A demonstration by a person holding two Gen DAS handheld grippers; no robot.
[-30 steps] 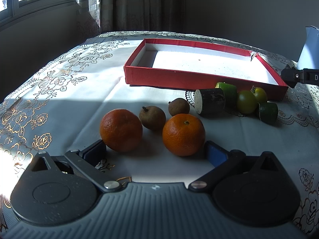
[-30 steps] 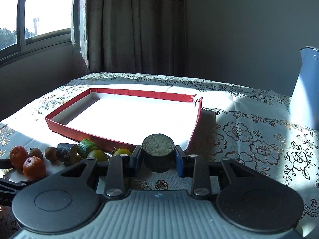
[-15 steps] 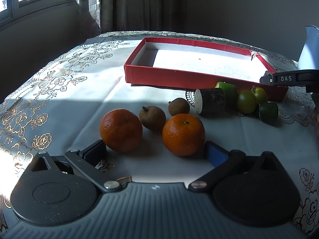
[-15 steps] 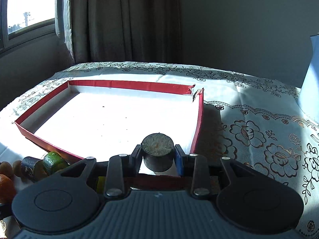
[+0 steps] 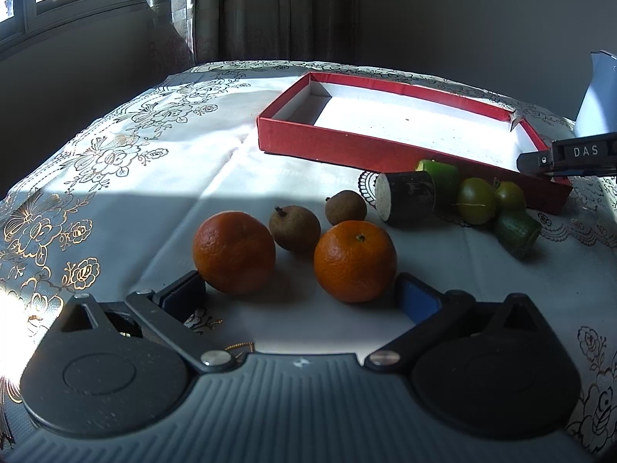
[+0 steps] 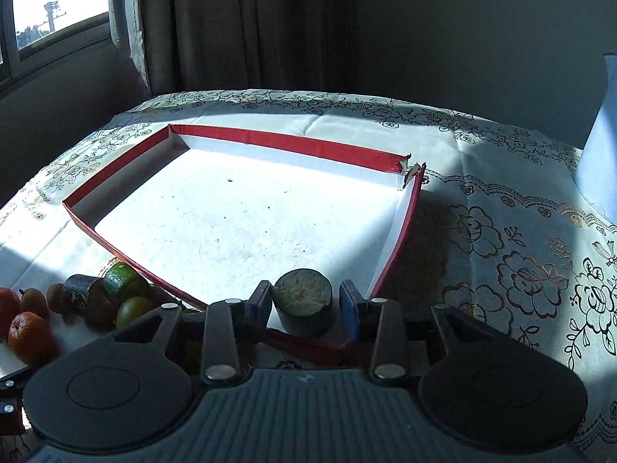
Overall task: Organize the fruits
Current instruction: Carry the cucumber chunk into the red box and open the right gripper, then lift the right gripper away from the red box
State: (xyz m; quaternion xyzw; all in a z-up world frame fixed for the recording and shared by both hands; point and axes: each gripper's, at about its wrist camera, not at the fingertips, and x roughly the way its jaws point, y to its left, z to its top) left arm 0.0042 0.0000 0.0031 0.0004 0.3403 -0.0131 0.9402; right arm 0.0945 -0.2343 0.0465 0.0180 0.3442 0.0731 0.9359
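Note:
My right gripper hangs over the near right corner of the red tray, its jaws opening. A dark cut cylinder stands on the tray floor between them, with a gap on each side. My left gripper rests open on the tablecloth just behind two oranges. Beyond them lie two brown fruits, another dark cylinder, green cut pieces and two yellow-green round fruits. These all lie outside the tray's front wall.
A pale blue upright object stands at the table's right back. The patterned tablecloth stretches right of the tray. Curtain and window are behind the table. The right gripper's side shows at the tray's right end in the left wrist view.
The right gripper moved forward over the tray's corner and lowered. Its jaws came off the dark cylinder, which now stands on the tray floor. The left gripper has stayed still.

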